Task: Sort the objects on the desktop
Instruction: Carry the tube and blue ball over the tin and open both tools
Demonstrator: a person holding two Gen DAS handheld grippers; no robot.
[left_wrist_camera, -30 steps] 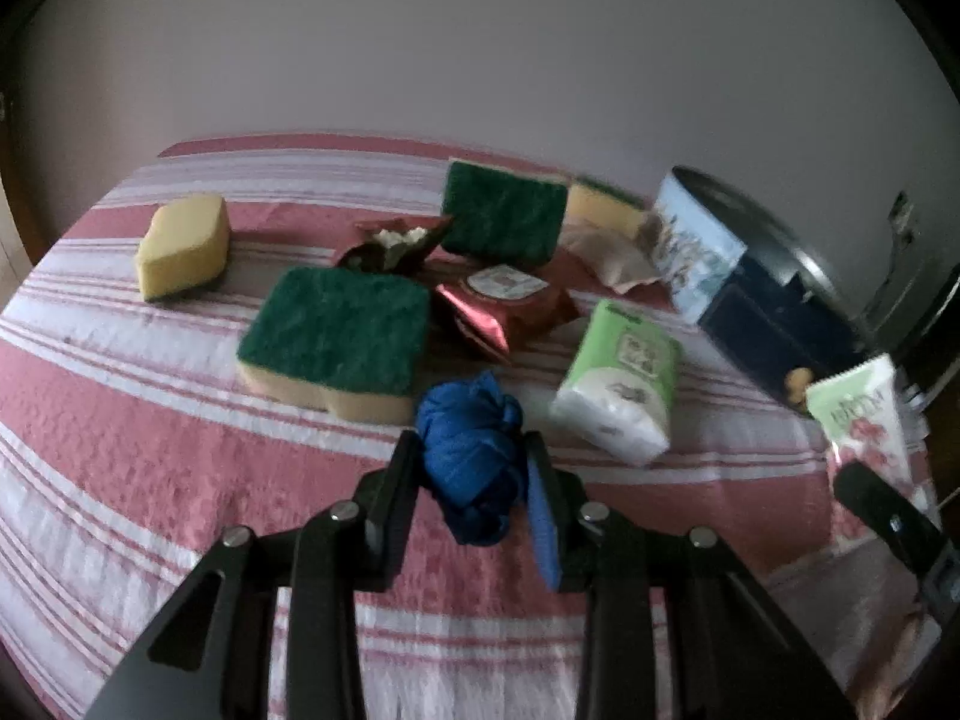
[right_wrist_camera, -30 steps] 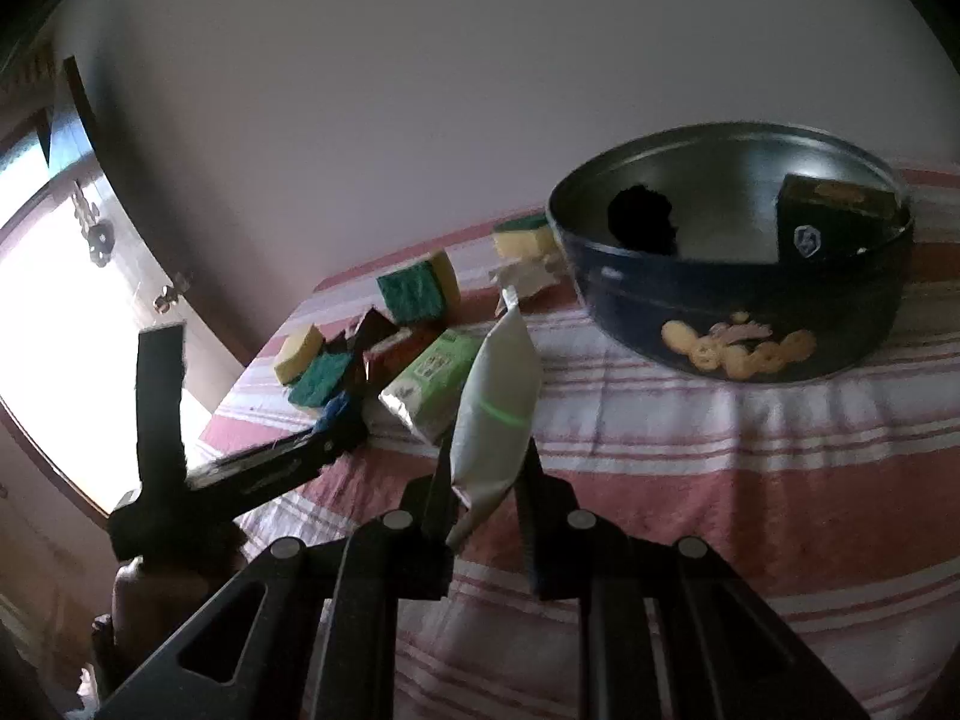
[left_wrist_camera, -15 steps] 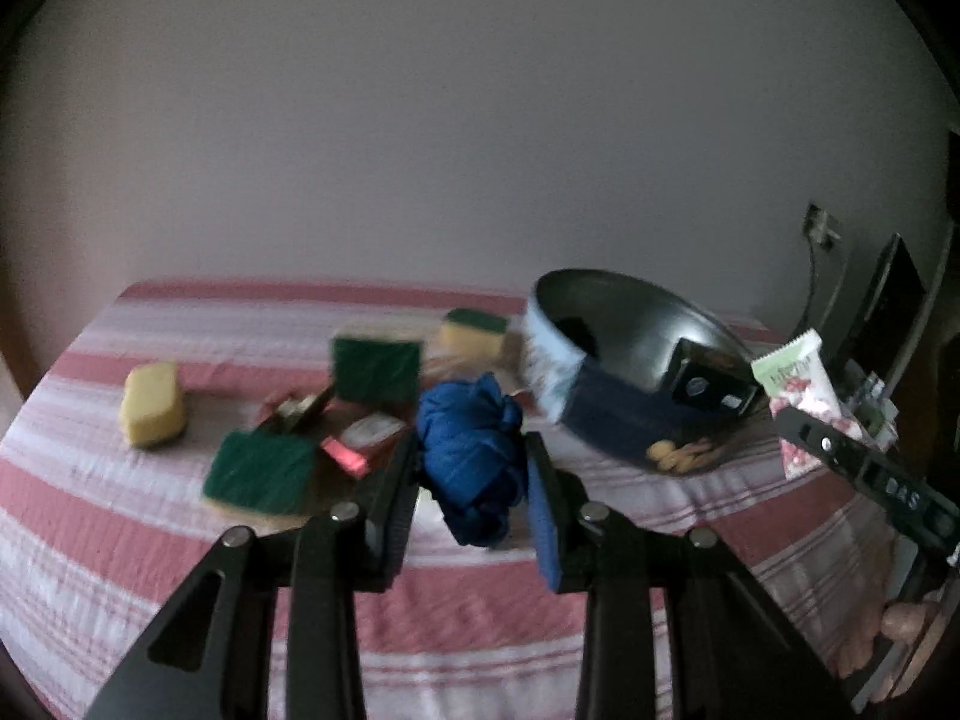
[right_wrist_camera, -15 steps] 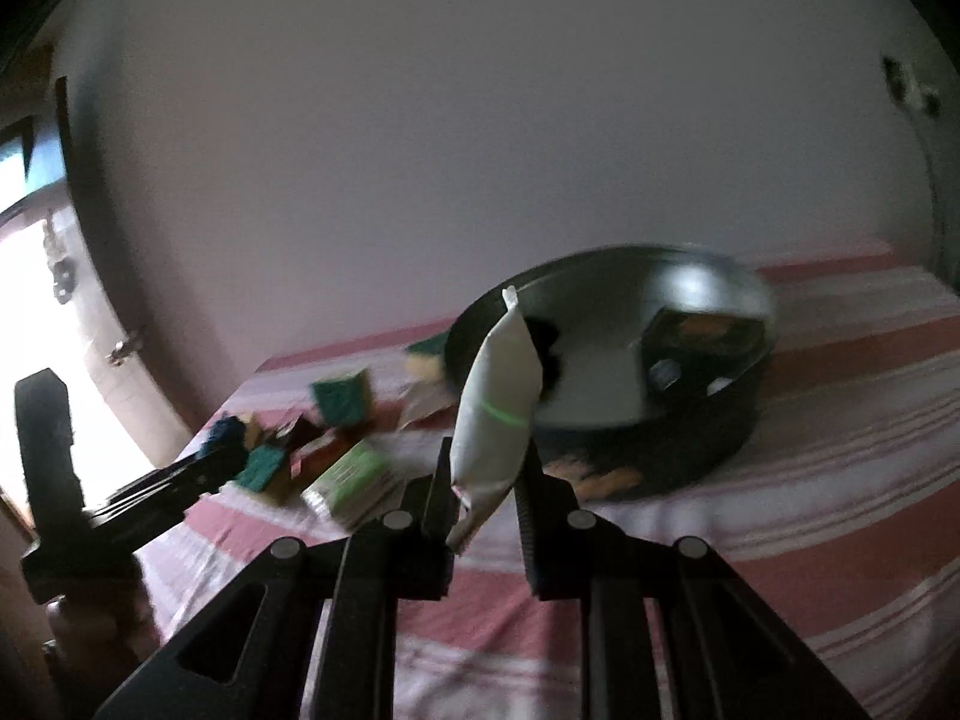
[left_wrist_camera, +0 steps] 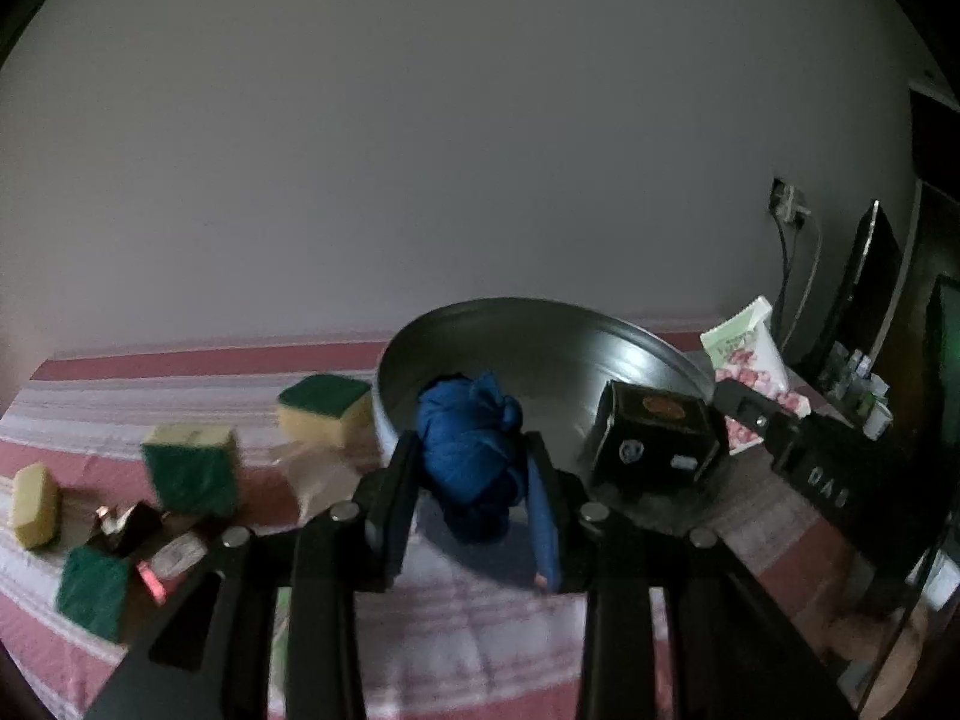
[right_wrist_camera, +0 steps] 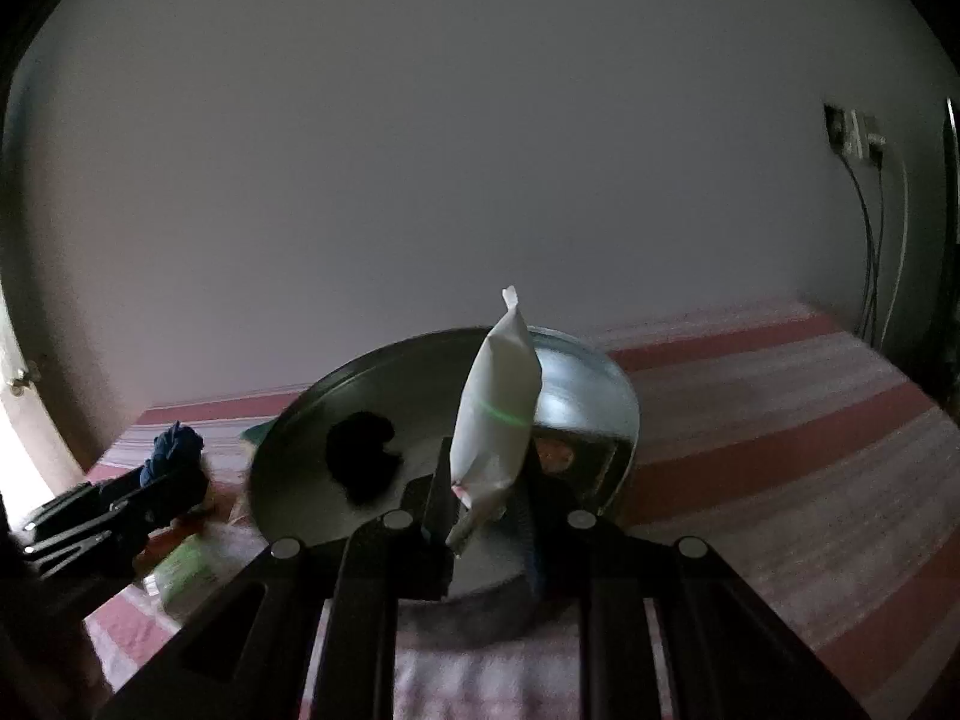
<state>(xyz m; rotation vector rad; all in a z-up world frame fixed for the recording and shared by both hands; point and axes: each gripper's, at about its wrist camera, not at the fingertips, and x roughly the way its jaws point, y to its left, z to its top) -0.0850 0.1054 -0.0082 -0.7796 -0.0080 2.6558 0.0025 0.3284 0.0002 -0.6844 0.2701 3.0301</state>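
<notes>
Left gripper (left_wrist_camera: 474, 468): clenched on a knotted blue cloth bundle (left_wrist_camera: 471, 450), one finger pressed on each side of it. The bundle is carried in the air, in front of the near rim of the round metal tin (left_wrist_camera: 540, 324), which lies just ahead of the fingertips.

Right gripper (right_wrist_camera: 486, 480): clenched on a white snack packet (right_wrist_camera: 495, 414), pinched near its lower end; the packet stands nearly upright between the fingers, sealed tip uppermost, a faint green line across its middle. The tin (right_wrist_camera: 300, 420) lies directly beyond and below this gripper.

Contents of the tin: a dark box (left_wrist_camera: 657, 444) with small printed emblems, ahead and right of the left gripper, leaning against the tin's right side; a black lump (right_wrist_camera: 360, 462), left of the right gripper's packet, too dark to identify.

Items left of the left gripper, on the red-and-white striped tablecloth (left_wrist_camera: 180, 360):
- green-and-yellow sponge (left_wrist_camera: 324, 414), just beside the tin;
- second green-topped sponge (left_wrist_camera: 192, 468), blurred;
- third green sponge (left_wrist_camera: 90, 594), nearest the camera;
- plain yellow sponge (left_wrist_camera: 36, 504), farthest left;
- dark and red foil wrappers (left_wrist_camera: 144, 540), between the sponges.

Right of the left gripper: the right gripper's packet (left_wrist_camera: 750, 360) shows its printed face, pink and green.

Lower left of the right gripper: a pale green packet (right_wrist_camera: 186, 567) on the cloth.
</notes>
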